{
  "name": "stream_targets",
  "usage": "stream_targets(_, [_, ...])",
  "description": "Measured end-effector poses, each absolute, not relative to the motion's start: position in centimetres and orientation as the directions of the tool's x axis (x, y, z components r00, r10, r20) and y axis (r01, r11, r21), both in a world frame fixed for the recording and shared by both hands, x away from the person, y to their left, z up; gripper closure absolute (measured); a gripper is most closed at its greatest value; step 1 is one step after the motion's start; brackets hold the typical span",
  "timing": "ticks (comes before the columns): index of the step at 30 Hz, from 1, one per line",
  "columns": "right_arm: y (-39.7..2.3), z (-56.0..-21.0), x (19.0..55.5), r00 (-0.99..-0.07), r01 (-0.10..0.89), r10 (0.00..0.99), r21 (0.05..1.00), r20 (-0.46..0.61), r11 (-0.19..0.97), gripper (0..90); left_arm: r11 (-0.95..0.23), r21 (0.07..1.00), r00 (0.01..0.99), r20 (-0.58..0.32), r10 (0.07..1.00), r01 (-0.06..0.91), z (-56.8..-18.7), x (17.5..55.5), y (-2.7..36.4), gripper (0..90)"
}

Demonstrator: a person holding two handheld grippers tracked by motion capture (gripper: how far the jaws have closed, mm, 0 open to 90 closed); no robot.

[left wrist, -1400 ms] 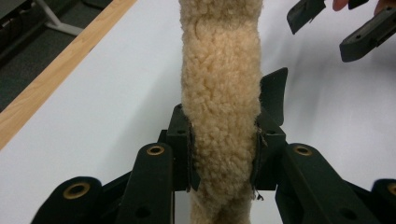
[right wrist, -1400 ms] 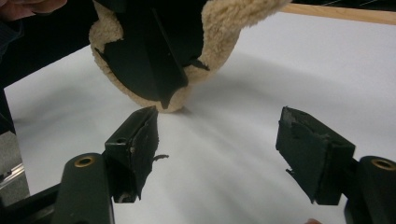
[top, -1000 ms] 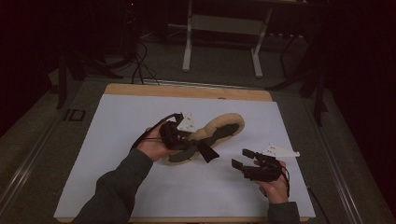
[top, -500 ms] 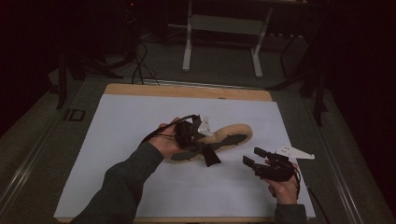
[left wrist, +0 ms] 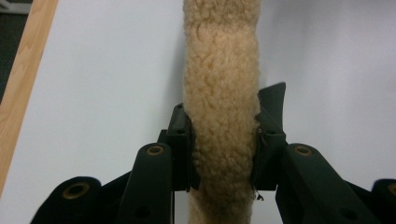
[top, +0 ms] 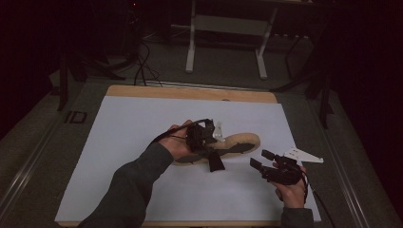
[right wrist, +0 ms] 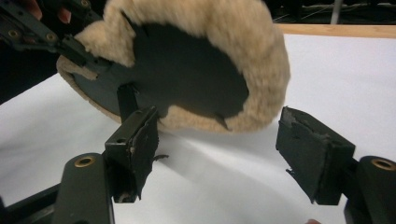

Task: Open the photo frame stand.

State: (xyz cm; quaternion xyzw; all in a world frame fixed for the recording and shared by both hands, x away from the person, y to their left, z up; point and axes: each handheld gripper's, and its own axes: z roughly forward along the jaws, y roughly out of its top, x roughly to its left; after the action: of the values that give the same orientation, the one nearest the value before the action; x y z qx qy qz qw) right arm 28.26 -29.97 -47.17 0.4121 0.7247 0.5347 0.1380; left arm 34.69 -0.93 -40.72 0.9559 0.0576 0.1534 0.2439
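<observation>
Left claw (top: pixel 203 137) is clamped on the fleece-covered object (top: pixel 237 144): in the left gripper view both pads press into the tan pile of the fleece (left wrist: pixel 221 93) from either side, and the piece runs straight up between them, away from the camera. From above, the object lies across the middle of the bench (top: pixel 123 142), on its white sheet; whether it rests on the sheet or is lifted just off it I cannot tell. A short black strap (top: pixel 215 161) hangs from its near edge.

Right claw (top: pixel 259 160) stands apart and holds nothing. It sits just to the right of the object's far end and points toward it. In the right gripper view the two pads (right wrist: pixel 140 140) are wide apart with bare white sheet between them; the dark face of the object (right wrist: pixel 187 74), ringed by fleece, fills the space just beyond the tips. The left-hand pad is close under the fleece rim; I cannot tell if it touches.

Surroundings: wooden strip (top: pixel 190 92) along the far edge of the bench. Behind it, a white metal frame (top: pixel 225 42) stands on the floor, with cables (top: pixel 142 61) lying on the floor to its left. Nothing lies between the right claw and the object
</observation>
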Motion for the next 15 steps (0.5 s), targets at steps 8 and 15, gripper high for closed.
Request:
stream_targets(8, [-30.9,-47.1,28.1,-0.608,0.449,0.752,0.891,0.253,0.064,29.2,-0.870,0.492,0.947,0.263,0.182,0.030,-41.9,34.7,-2.8,66.7])
stream_targets(15, [-31.5,-47.0,28.1,-0.601,0.448,0.758,0.892,0.254,0.056,29.1,-0.881,0.472,0.961,0.221,0.164,0.042,-43.4,34.6,-4.4,57.7])
